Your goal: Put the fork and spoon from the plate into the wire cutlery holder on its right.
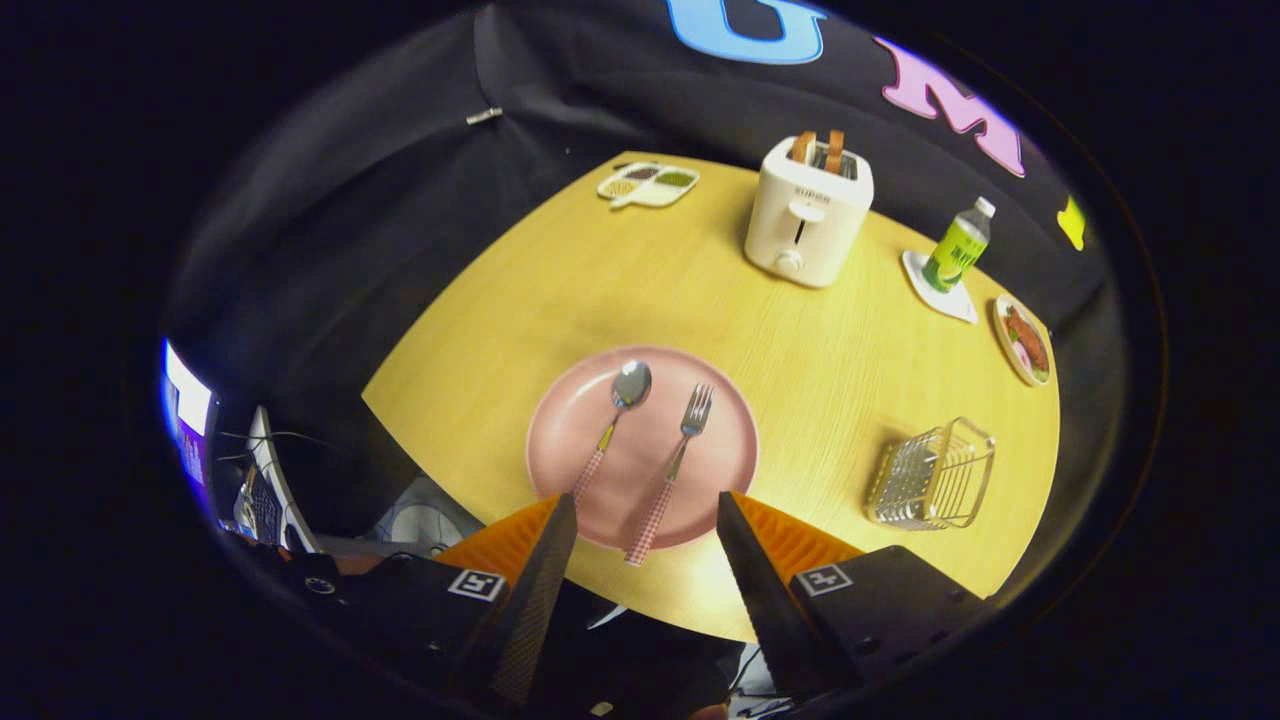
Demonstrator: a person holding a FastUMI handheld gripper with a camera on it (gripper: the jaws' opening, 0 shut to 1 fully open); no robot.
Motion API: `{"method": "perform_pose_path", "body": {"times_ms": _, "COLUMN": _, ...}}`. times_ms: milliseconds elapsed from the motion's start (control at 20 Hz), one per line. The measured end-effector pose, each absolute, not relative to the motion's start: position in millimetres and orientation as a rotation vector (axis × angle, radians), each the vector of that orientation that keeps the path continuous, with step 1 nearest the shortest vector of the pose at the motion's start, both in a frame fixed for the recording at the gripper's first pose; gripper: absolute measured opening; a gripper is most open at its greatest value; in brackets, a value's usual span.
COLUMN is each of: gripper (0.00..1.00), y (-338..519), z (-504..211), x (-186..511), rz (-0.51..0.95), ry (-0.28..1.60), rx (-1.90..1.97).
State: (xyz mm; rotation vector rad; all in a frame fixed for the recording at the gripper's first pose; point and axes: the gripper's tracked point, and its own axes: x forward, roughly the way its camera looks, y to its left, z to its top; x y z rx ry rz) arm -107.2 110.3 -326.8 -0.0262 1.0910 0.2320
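Fork [682, 445]: lies on the pink plate [560, 440], tines away from the gripper, checked handle overhanging the near rim and pointing into the gap between the fingers. Spoon [615, 420]: beside it on the left, apart from it, bowl up, handle running toward the left finger. Gripper [648, 508]: fingers spread wide, holding nothing, above the plate's near edge. Wire cutlery holder [932, 475]: on the yellow table [820, 380] well to the plate's right, appears empty. Risks, judged: thin handles lie flat, so a closing pinch may skate off or tip the plate; the two handles sit near enough that one finger could nudge the wrong piece; a tine could catch in the holder's open wires. Beyond: toaster [808, 212] with two slices in its slots; divided dish [648, 184], fillings unclear; bottle [956, 248] on a coaster; small plate of food [1022, 340].
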Motion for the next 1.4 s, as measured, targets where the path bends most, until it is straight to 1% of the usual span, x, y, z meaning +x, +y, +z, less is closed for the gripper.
{"method": "perform_pose_path", "body": {"times_ms": 50, "gripper": 0.86, "y": 111, "z": -341, "x": -109, "rz": 0.226, "ry": 1.126, "rx": -0.017}}
{"method": "perform_pose_path", "body": {"times_ms": 100, "gripper": 0.80, "y": 112, "z": -354, "x": -111, "rz": 0.218, "ry": 1.159, "rx": -0.012}}
{"method": "perform_pose_path", "body": {"times_ms": 200, "gripper": 0.73, "y": 110, "z": -374, "x": -109, "rz": 0.193, "ry": 1.195, "rx": -0.017}}
{"method": "perform_pose_path", "body": {"times_ms": 350, "gripper": 0.66, "y": 105, "z": -394, "x": -103, "rz": 0.157, "ry": 1.225, "rx": -0.030}}
{"method": "perform_pose_path", "body": {"times_ms": 400, "gripper": 0.58, "y": 106, "z": -398, "x": -101, "rz": 0.153, "ry": 1.238, "rx": -0.030}}
{"method": "perform_pose_path", "body": {"times_ms": 500, "gripper": 0.48, "y": 108, "z": -409, "x": -101, "rz": 0.146, "ry": 1.268, "rx": -0.040}}
{"method": "perform_pose_path", "body": {"times_ms": 750, "gripper": 0.24, "y": 104, "z": -436, "x": -105, "rz": 0.106, "ry": 1.329, "rx": -0.045}}
{"method": "perform_pose_path", "body": {"times_ms": 800, "gripper": 0.14, "y": 102, "z": -430, "x": -105, "rz": 0.112, "ry": 1.338, "rx": -0.040}}
{"method": "perform_pose_path", "body": {"times_ms": 850, "gripper": 0.14, "y": 102, "z": -428, "x": -105, "rz": 0.118, "ry": 1.342, "rx": -0.018}}
{"method": "perform_pose_path", "body": {"times_ms": 900, "gripper": 0.11, "y": 101, "z": -424, "x": -106, "rz": 0.120, "ry": 1.343, "rx": 0.002}}
{"method": "perform_pose_path", "body": {"times_ms": 1050, "gripper": 0.11, "y": 94, "z": -404, "x": -103, "rz": 0.141, "ry": 1.328, "rx": 0.057}}
{"method": "perform_pose_path", "body": {"times_ms": 1200, "gripper": 0.11, "y": 76, "z": -359, "x": -104, "rz": 0.208, "ry": 1.306, "rx": 0.084}}
{"method": "perform_pose_path", "body": {"times_ms": 1400, "gripper": 0.11, "y": 3, "z": -285, "x": -116, "rz": 0.268, "ry": 1.327, "rx": 0.017}}
